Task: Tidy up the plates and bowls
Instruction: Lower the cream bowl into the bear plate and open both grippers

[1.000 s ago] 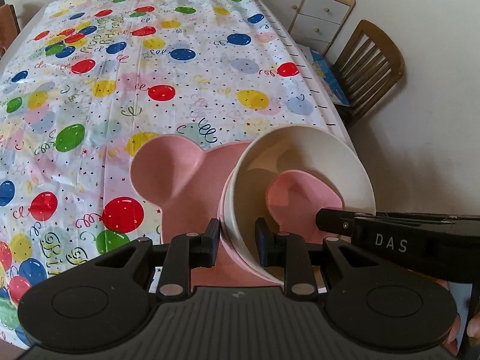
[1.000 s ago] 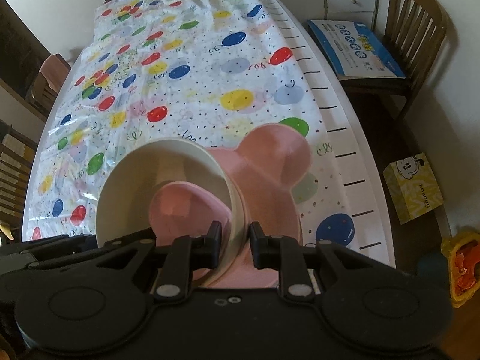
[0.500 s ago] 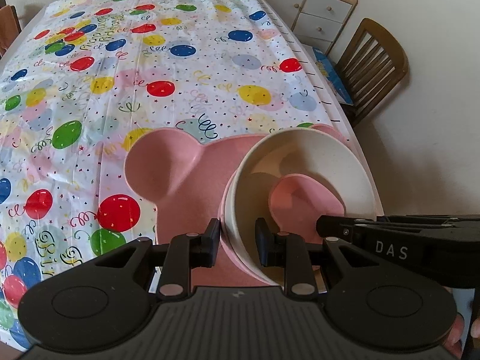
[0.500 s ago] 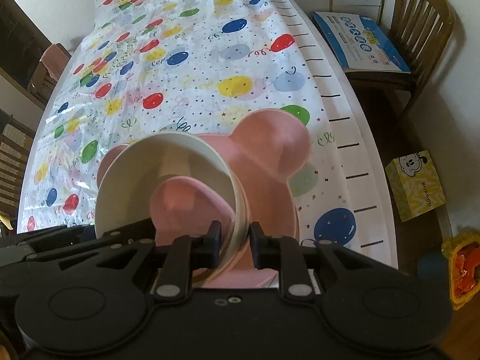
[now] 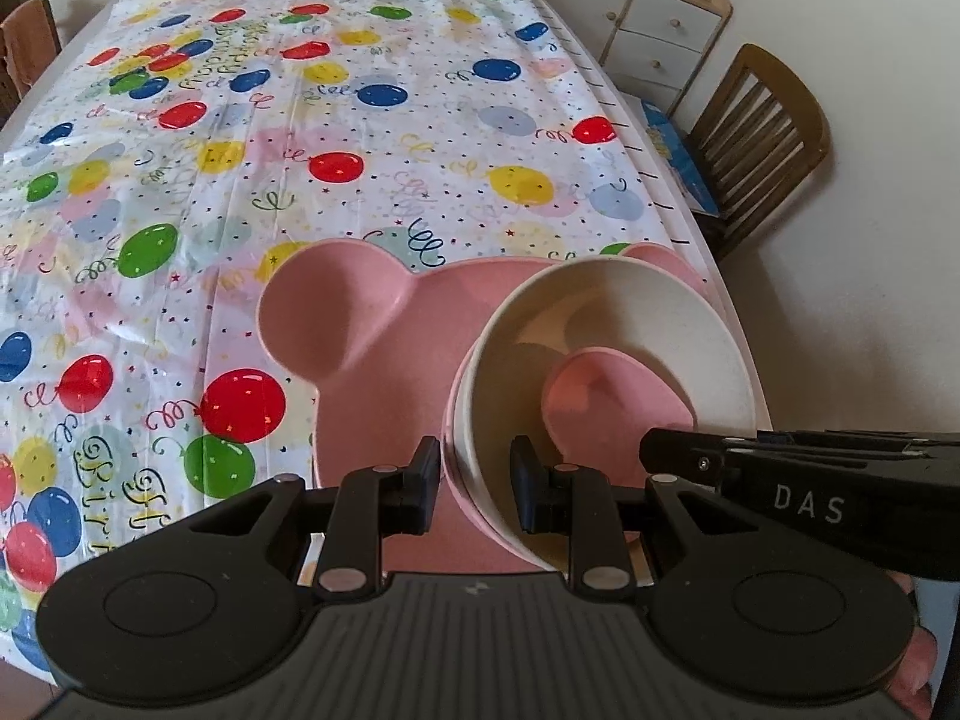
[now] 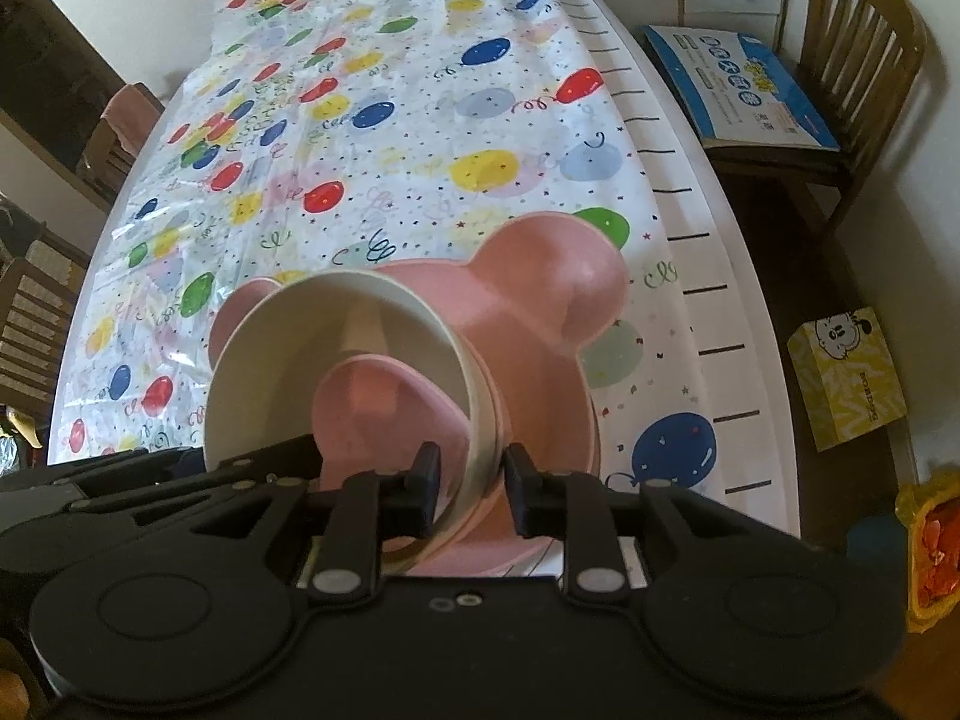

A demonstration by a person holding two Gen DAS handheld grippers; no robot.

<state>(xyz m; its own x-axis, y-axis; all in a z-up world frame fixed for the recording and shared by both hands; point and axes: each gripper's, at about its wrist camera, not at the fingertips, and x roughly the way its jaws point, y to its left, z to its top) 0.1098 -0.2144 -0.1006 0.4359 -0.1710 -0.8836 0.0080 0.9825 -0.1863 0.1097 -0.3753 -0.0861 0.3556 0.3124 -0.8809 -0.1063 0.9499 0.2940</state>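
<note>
Both jaws clamping tilted bowl [image 5: 606, 360] rim

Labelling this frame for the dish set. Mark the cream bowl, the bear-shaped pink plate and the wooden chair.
cream bowl [image 5: 690, 324]: left wrist view, bare inner wall.
bear-shaped pink plate [image 5: 324, 312]: left wrist view, inside its round ear compartment.
wooden chair [image 6: 858, 30]: right wrist view, slatted backrest.

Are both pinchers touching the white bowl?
Touching. Each wrist view shows the white bowl rim pinched between fingers: left gripper on one side, right gripper on the opposite.
</note>
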